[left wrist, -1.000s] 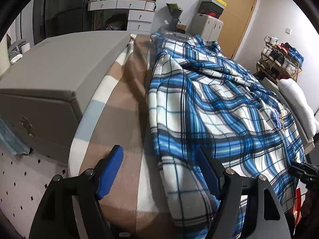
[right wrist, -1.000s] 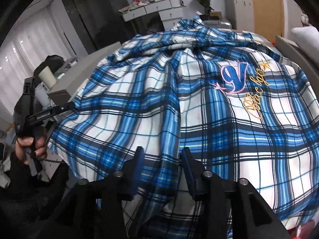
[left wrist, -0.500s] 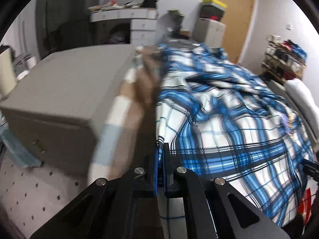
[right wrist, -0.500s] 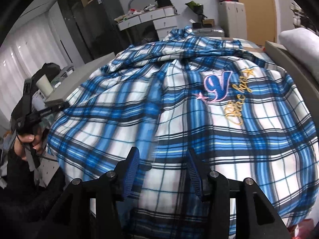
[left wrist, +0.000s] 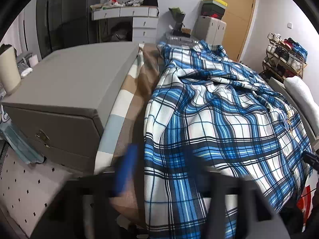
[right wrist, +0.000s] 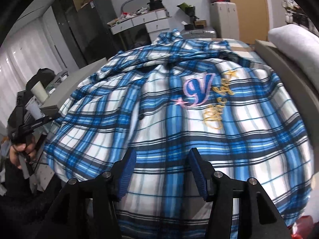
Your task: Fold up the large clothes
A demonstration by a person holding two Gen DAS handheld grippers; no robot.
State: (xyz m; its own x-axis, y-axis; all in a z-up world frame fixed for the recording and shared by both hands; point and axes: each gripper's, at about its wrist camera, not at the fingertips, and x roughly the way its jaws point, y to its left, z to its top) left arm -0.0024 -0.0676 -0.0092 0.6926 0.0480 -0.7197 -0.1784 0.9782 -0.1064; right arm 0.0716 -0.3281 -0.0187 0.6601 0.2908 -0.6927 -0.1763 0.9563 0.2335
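A large blue-and-white plaid shirt (left wrist: 215,119) lies spread over the bed, its hem hanging over the near edge. It fills the right wrist view (right wrist: 179,119), with a pink and gold embroidered logo (right wrist: 201,91) facing up. My left gripper (left wrist: 161,167) is motion-blurred at the shirt's near left hem; its blue fingers (left wrist: 125,169) stand apart, open. My right gripper (right wrist: 161,169) is open above the shirt's near hem, holding nothing. The left gripper also shows at the far left of the right wrist view (right wrist: 39,121).
A brown checked blanket (left wrist: 137,91) covers the bed under the shirt. A grey upholstered box (left wrist: 65,91) stands left of the bed. A white pillow (left wrist: 301,93) lies at the right edge. Drawers, a shoe rack (left wrist: 285,57) and a door stand behind.
My left gripper shut on the shirt's left hem half a second ago and has now opened and let it go. My right gripper opened wider and drew back a little.
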